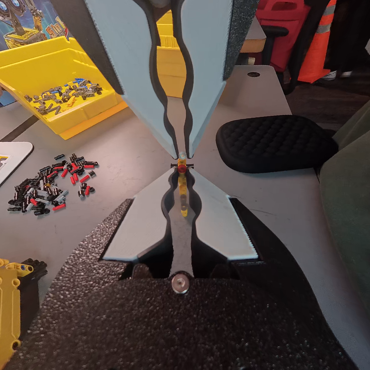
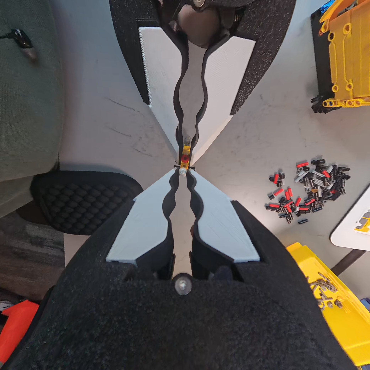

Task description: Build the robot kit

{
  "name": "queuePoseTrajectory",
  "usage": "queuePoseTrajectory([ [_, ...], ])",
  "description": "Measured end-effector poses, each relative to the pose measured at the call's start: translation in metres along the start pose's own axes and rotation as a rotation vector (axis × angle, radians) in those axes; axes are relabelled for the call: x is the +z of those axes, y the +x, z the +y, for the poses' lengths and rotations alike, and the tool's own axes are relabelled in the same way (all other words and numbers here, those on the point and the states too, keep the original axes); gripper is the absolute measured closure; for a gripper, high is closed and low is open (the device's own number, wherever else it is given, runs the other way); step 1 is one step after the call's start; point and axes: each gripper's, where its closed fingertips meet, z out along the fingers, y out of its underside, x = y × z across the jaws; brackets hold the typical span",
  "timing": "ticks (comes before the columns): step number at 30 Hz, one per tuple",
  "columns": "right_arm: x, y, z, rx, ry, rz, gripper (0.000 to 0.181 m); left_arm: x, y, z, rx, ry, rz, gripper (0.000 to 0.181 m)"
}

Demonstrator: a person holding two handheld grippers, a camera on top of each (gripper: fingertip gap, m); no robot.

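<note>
Left gripper [image 1: 181, 172] fingers closed narrow on yellow beam [image 1: 182, 190], held above grey table [image 1: 128, 140]. Red stud [image 1: 181, 168] seated on beam. Right gripper [image 2: 182, 172] pinched on clear stud [image 2: 182, 171], pressed at beam tip beside red stud. Loose pin pile [image 1: 54, 184] lying apart from beam, unused.

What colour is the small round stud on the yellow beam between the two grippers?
Red stud on the yellow beam; clearest in the left wrist view.

Glossy yellow plastic bin [image 1: 66, 118], matt grey tabletop [image 1: 130, 140]
</note>
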Motion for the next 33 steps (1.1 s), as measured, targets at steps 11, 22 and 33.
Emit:
queuePoseTrajectory([
  [11, -0.0025, 0.0045, 0.0015, 0.156, 0.271, 0.025, 0.175, -0.0005, -0.0032, 0.0005, -0.044, 0.005, 0.004, 0.175],
  [22, -0.0060, 0.0050, 0.0054, 0.365, 0.618, 0.022, 0.175, 0.0014, -0.0043, 0.0002, -0.058, 0.016, -0.002, 0.175],
  [33, -0.0039, 0.0053, 0.0050, 0.307, 0.524, 0.020, 0.175, 0.0008, -0.0046, 0.0004, -0.060, 0.016, 0.001, 0.175],
])
